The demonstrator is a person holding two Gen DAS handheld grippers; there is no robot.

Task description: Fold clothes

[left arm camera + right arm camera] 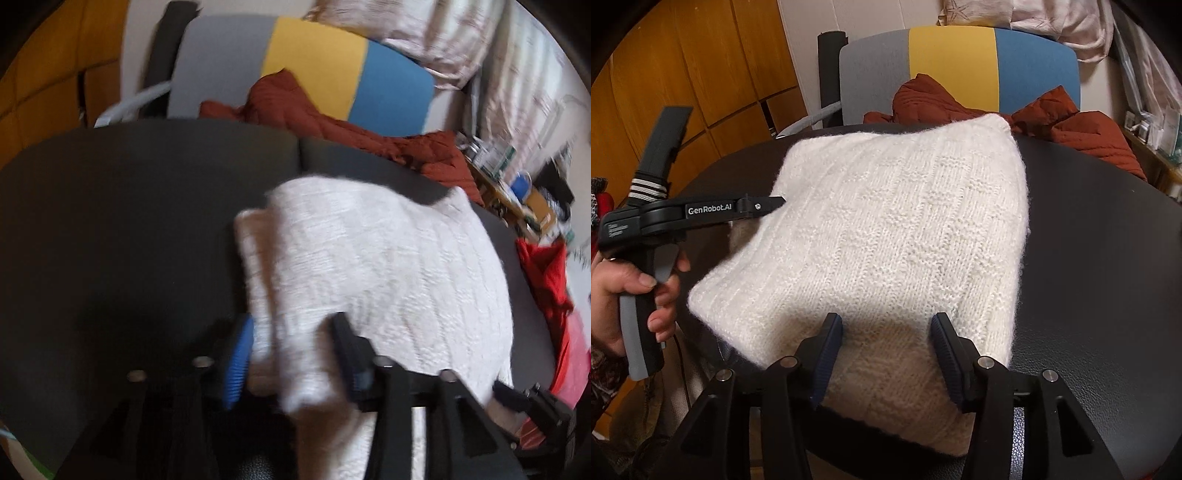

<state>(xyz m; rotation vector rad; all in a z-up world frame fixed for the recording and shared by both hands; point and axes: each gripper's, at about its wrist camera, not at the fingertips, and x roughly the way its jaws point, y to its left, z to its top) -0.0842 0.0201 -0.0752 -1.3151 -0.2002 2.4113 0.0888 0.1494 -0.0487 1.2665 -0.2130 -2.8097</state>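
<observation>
1. White knit sweater [886, 236] was seen lying on the black table [1108, 258], in a compact, roughly square bundle, looking already folded; whether the fold was finished or partway couldn't be judged.
2. L gripper [291, 354] was spread, with a fold of knit bunched between the fingers; no pinch shown. View was blurred.
3. R gripper [886, 350] was spread, at the bundle's near edge, nothing pinched.
4. Key relation: sweater lay straight ahead of R gripper and rightward of L; L was at its left edge.
5. Writing read: "GenRobot.AI" on L tool; smaller label illegible.
6. Rust jacket [1089, 129] lay behind, on the chair [953, 55].
</observation>
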